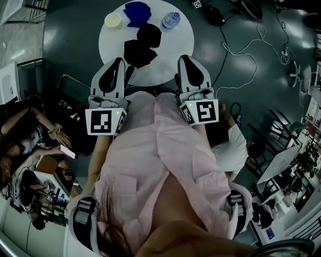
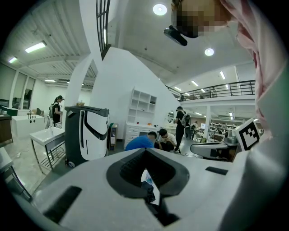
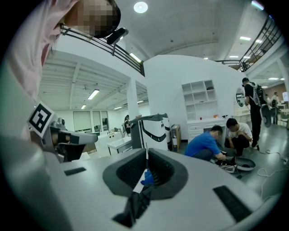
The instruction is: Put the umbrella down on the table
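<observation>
A round white table [image 1: 175,45] stands just ahead of me. On it lies a black crumpled bundle [image 1: 143,44], possibly the folded umbrella; I cannot tell for sure. A blue bundle [image 1: 137,12] lies at the far rim. My left gripper [image 1: 116,62] and right gripper [image 1: 184,59] are held side by side at the table's near edge, either side of the black bundle and not touching it. Both are shut with nothing between the jaws. Below the closed left gripper [image 2: 145,151] a sliver of black shows, and below the right gripper [image 3: 146,153] blue and black.
A pale cup [image 1: 113,19] and a clear bottle [image 1: 170,20] stand at the table's far side. Cables [image 1: 241,50] trail over the dark floor to the right. People sit at the left [image 1: 30,140] and near right [image 1: 235,145]. A white-and-black machine [image 2: 86,133] stands beyond.
</observation>
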{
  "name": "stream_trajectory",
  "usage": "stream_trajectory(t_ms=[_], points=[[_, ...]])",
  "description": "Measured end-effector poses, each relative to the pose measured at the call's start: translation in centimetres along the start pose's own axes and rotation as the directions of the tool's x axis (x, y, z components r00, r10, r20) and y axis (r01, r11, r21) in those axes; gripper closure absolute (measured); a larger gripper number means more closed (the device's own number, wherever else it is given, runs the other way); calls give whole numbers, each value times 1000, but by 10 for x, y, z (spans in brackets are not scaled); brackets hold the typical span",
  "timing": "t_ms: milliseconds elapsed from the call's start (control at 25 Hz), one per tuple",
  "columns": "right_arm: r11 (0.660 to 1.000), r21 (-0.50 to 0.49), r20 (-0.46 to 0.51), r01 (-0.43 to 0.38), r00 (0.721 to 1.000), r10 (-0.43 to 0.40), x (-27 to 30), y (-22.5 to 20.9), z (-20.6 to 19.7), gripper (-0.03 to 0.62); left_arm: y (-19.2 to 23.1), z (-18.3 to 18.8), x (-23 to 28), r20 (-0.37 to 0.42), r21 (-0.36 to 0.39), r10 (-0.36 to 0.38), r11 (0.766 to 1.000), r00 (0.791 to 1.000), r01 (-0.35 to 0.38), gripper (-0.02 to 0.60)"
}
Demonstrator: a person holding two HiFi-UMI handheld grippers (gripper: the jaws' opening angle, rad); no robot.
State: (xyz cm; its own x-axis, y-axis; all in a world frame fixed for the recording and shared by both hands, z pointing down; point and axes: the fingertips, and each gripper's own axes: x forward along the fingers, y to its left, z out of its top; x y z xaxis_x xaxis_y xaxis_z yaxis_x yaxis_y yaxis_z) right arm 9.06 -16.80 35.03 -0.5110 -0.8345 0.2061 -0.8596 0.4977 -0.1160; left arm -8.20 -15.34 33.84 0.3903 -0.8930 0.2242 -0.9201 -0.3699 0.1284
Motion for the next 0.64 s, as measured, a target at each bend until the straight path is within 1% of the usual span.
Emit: stream_trajectory(t_ms=[640], points=[[1000, -1, -13, 18, 1000, -18, -5, -3, 3, 560, -3, 0, 1, -17, -8, 1, 1000, 1000, -2, 562]])
